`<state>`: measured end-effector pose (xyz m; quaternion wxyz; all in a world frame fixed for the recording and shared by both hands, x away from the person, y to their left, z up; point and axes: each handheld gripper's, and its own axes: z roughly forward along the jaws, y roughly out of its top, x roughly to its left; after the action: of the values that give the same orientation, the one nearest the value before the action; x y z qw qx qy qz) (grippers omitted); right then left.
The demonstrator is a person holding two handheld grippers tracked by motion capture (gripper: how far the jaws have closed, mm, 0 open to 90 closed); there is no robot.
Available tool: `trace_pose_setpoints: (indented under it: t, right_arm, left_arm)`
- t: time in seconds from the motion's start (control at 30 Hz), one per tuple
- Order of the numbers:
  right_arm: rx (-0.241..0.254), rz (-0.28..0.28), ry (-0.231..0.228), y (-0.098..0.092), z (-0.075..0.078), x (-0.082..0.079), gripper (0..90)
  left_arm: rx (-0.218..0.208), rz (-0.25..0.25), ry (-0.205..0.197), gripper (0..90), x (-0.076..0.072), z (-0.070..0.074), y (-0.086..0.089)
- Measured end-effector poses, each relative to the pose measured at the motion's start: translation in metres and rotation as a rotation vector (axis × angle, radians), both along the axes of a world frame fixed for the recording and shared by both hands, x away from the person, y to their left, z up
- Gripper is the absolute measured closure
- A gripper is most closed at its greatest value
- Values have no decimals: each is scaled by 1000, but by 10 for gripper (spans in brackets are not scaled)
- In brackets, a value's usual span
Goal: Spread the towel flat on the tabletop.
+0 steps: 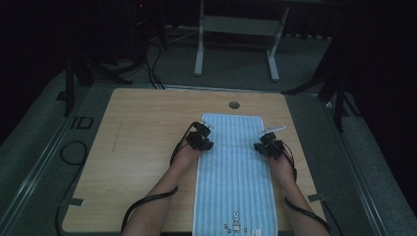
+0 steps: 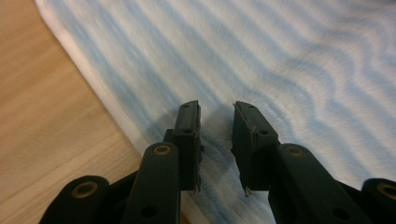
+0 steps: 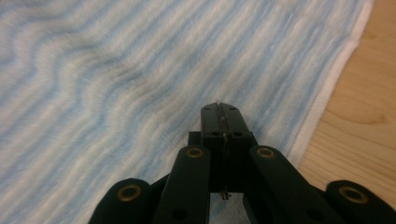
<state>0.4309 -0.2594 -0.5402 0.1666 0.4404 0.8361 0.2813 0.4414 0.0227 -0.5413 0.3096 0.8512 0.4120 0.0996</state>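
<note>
A light blue striped towel (image 1: 235, 167) lies flat and lengthwise on the wooden table (image 1: 142, 147), with a small rabbit motif (image 1: 236, 220) near its front end. My left gripper (image 1: 201, 133) is at the towel's left edge, toward the far end. In the left gripper view (image 2: 217, 109) its jaws stand apart over the cloth, close to the white hem (image 2: 93, 88), with nothing pinched. My right gripper (image 1: 269, 140) is at the towel's right edge. In the right gripper view (image 3: 219, 109) its jaws are pressed together above the cloth, beside the hem (image 3: 322, 107). No fold of towel shows between them.
A round cable hole (image 1: 234, 104) sits in the tabletop just beyond the towel's far end. Black cables (image 1: 142, 204) trail from both grippers along the forearms. Bare wood lies left of the towel. A white desk frame (image 1: 236, 29) stands on the dark floor behind.
</note>
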Motion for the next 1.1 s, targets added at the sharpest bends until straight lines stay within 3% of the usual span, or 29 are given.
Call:
trace_pose_setpoints:
  t: [0.2,0.4,0.43,0.47,0.5,0.53,0.6,0.67,0.73,0.8,0.87,0.9,1.0,1.1]
  right_arm:
    - [38,-32,-2,-3,-2,10,894]
    - [-3,-41,8,0,1,24,889]
    - [-4,-41,11,0,1,26,888]
    - [21,-40,8,-2,0,29,877]
    - [21,-40,8,-2,0,29,877]
    - [26,-36,17,-4,2,30,802]
    - [27,-42,4,-6,5,29,772]
    - [63,-76,-24,-13,12,27,687]
    - [97,-108,-18,-20,15,26,636]
    - [51,-106,-17,-22,14,24,603]
    - [38,-104,2,-25,10,22,583]
    - [34,-106,3,-26,8,20,582]
    - [67,-121,17,-29,0,17,581]
    - [88,-141,11,-32,-3,16,590]
  left_arm:
    - [0,19,0,686,7,0,-2]
    - [21,28,9,678,13,2,-6]
    - [43,51,9,678,14,3,-8]
    - [52,70,4,591,13,4,-8]
    - [45,82,2,591,13,6,-8]
    - [15,78,1,571,10,11,-6]
    - [23,80,-8,531,9,12,-5]
    - [40,87,-8,525,8,13,0]
    - [59,101,-12,525,7,12,5]
    - [60,121,-10,525,7,10,10]
    - [79,138,-22,525,5,10,14]
    - [64,140,-22,525,4,9,16]
    - [87,130,-7,525,5,4,16]
    - [71,121,-6,526,7,1,16]
